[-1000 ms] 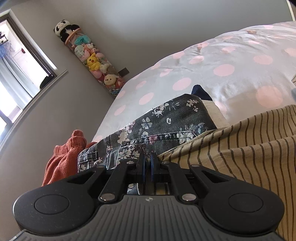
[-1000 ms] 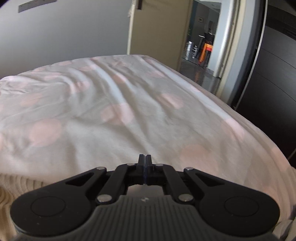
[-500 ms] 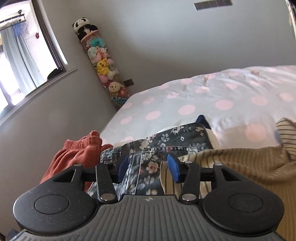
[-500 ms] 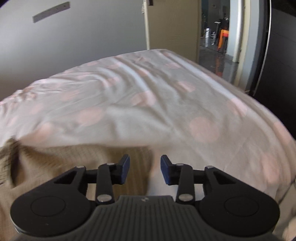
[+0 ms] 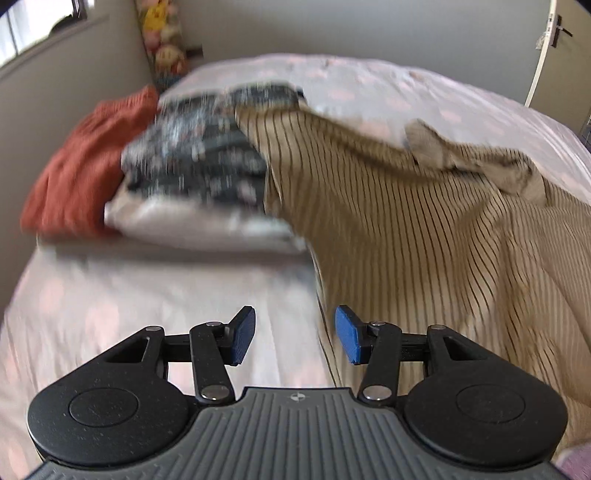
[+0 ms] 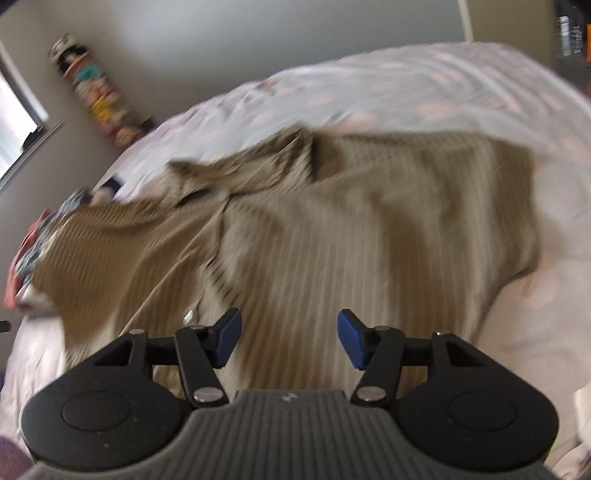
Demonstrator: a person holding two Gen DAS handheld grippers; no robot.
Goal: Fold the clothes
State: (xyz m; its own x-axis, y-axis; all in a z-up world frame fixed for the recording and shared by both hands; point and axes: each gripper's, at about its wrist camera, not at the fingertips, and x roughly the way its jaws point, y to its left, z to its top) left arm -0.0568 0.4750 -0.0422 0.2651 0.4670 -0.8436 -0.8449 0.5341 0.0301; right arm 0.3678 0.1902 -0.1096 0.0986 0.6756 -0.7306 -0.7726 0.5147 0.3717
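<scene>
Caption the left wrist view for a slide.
Open left gripper above the bedsheet, beside a striped shirt and stacked clothes.

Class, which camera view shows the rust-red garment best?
The left wrist view: the rust-red garment lies in full sight beside the floral pile. The right wrist view shows only a blurred sliver at its left edge.

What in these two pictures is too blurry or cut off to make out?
- Flowered dark garment, left wrist view: motion blur smears its print.
- Toy stack, left wrist view: cut off by the top edge.
- Striped beige shirt, right wrist view: blur washes out the stripes; its near hem is hidden behind the right claw.
- Doorway, right wrist view: too small and blurred.
</scene>
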